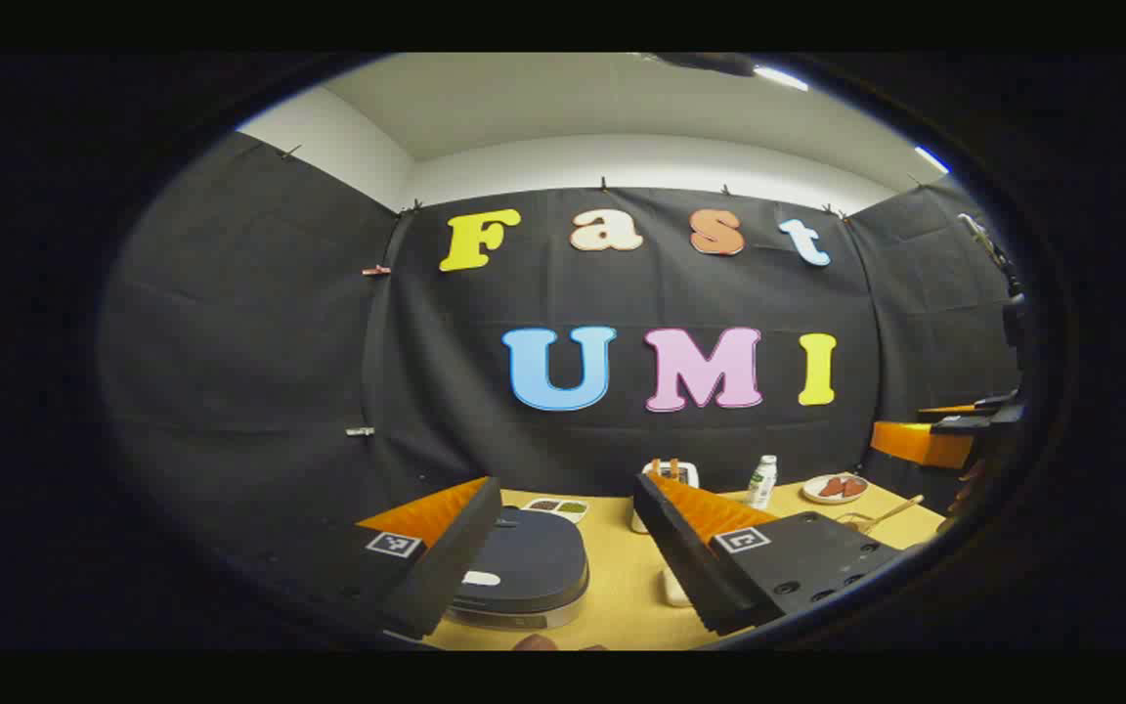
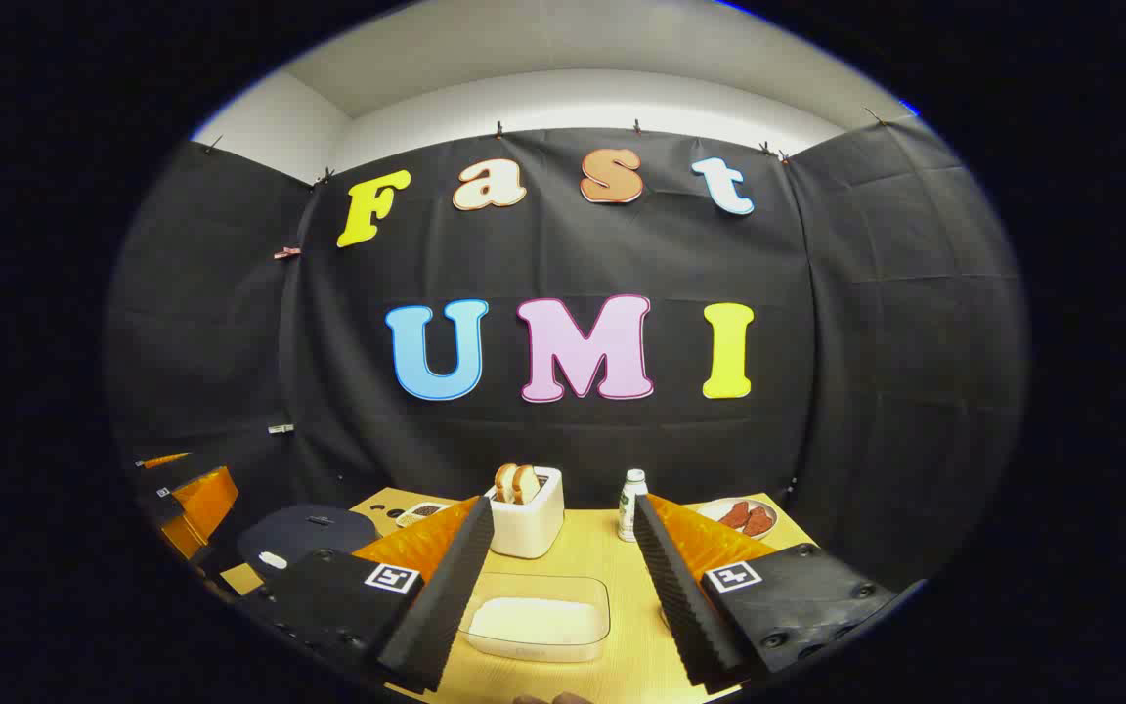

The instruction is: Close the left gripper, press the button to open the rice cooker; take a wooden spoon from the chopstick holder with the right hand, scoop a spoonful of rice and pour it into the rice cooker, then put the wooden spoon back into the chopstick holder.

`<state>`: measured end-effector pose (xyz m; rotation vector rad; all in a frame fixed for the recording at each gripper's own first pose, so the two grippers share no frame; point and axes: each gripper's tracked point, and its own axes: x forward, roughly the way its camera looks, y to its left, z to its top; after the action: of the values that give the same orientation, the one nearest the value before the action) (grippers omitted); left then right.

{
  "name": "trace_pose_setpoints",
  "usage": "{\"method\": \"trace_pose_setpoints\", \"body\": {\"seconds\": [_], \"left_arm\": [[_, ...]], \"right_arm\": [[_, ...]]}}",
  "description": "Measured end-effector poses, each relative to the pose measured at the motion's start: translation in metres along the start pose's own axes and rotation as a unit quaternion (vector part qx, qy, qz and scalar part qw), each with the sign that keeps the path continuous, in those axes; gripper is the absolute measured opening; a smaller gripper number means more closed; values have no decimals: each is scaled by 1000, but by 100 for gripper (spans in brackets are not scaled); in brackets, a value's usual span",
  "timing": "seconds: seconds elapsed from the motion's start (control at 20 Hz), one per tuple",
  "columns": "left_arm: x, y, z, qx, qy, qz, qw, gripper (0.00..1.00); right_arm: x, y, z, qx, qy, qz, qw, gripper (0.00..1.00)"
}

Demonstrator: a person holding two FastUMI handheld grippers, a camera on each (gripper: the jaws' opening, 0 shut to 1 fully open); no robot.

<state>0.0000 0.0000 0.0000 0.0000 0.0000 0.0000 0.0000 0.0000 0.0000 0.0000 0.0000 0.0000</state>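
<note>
Holding both claws wide open, you are hovering the left gripper over the dark, lidded rice cooker (lid down) and the right gripper above the clear rectangular tub of white rice.

rice cooker left | toaster behind rice container | bottle right

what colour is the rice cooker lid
Dark navy, almost black, with a small white button; the rice cooker shows best in the left gripper view.

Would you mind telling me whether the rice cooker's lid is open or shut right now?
Shut. In the left gripper view the rice cooker has its dark lid lying flat on the body, with the open left claw above it.
</note>
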Motion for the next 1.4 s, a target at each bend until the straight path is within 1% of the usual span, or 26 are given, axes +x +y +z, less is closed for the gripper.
{"method": "trace_pose_setpoints", "body": {"seconds": [0.45,0.6,0.95,1.25,1.4], "left_arm": [[-4,9,-7,-7,8,15,1000,93],[-5,9,-8,-6,8,15,1000,93],[-2,5,-8,-4,7,3,1000,93],[5,8,-9,-1,8,4,1000,93],[9,10,-11,6,11,4,1000,93]], "right_arm": [[-5,-1,-2,-11,0,7,1000,91],[-6,-2,-3,-11,2,7,1000,90],[-8,-5,-5,-17,3,-1,1000,90],[-4,-2,-6,-17,4,1,1000,90],[-1,0,0,-20,-2,1,1000,90]]}}
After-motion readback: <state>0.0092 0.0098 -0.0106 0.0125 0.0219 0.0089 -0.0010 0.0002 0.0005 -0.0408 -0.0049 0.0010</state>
